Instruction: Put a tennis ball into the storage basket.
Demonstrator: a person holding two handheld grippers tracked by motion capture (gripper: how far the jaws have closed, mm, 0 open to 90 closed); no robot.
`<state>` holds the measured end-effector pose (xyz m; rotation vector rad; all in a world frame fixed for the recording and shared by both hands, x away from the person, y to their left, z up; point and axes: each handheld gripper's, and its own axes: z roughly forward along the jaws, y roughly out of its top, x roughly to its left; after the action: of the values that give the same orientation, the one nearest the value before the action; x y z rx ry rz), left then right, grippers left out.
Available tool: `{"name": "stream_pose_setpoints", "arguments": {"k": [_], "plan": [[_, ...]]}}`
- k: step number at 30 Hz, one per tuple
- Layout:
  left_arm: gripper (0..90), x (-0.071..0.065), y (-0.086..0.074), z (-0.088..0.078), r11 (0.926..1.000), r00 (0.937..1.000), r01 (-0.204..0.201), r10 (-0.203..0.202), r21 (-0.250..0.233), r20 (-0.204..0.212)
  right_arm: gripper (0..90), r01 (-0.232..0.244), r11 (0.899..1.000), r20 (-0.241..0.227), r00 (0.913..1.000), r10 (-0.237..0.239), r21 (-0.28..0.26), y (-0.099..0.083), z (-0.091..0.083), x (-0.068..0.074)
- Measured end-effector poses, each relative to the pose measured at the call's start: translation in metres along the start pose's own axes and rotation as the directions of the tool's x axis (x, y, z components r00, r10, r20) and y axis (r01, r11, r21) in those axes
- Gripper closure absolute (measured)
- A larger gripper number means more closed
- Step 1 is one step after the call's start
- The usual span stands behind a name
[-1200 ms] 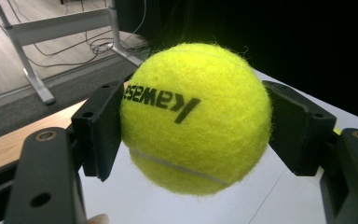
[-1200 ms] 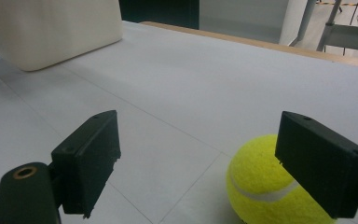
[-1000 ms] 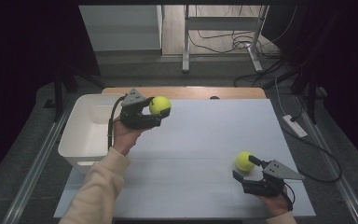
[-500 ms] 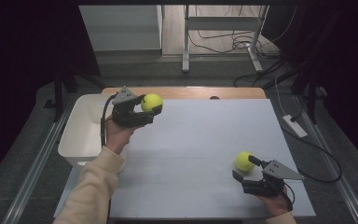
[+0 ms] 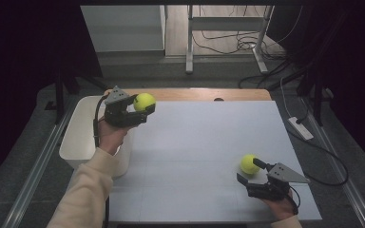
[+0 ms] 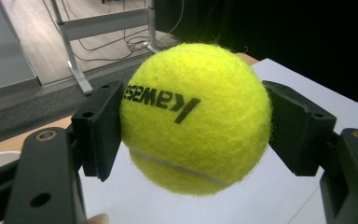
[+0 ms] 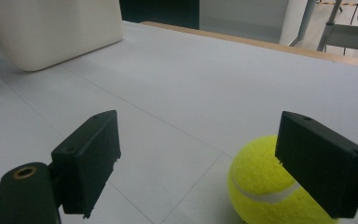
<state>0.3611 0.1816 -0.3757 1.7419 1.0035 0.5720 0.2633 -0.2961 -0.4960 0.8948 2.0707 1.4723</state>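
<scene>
Felt on the ball (image 6: 196, 116) gives the left gripper (image 5: 142, 110) good friction: its jaws pinch the ball at opposite sides, across the widest part, and the pads (image 6: 100, 128) press into the fuzz. Held so, the ball hangs in the air just beside the white bin (image 5: 83, 137), near its far inner corner. It looks light and springy, with a hollow rubber core that yields a little under the squeeze, so I judge a moderate grip enough; an off-centre pinch would likely let it pop out.

A second ball (image 5: 249, 164) lies on the table (image 5: 195, 142), well apart from the bin. The right gripper (image 5: 253, 172) sits around it with jaws wide open, one pad (image 7: 321, 161) close over the ball, though contact is unclear. This ball will roll if nudged, so the jaws should close squarely on its middle.
</scene>
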Motion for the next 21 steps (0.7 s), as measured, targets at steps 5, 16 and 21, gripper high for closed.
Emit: {"name": "stream_pose_setpoints", "arguments": {"k": [5,16,21], "plan": [[26.4,0.007,-0.001,-0.003,1.0000,0.9997,0.002,-0.002,0.003,-0.023,13.7,0.000,1.000,0.001,1.0000,0.000,0.000,0.000,0.000,0.000],[26.4,0.021,-0.004,-0.007,0.9996,0.9980,0.022,-0.022,0.014,-0.059,13.7,0.000,1.000,0.000,1.0000,0.000,0.000,0.000,0.000,0.000],[26.5,0.027,-0.005,-0.009,0.9994,0.9965,0.028,-0.027,0.018,-0.079,13.7,0.004,1.000,-0.001,1.0000,-0.004,0.000,0.000,0.000,0.001]]}}
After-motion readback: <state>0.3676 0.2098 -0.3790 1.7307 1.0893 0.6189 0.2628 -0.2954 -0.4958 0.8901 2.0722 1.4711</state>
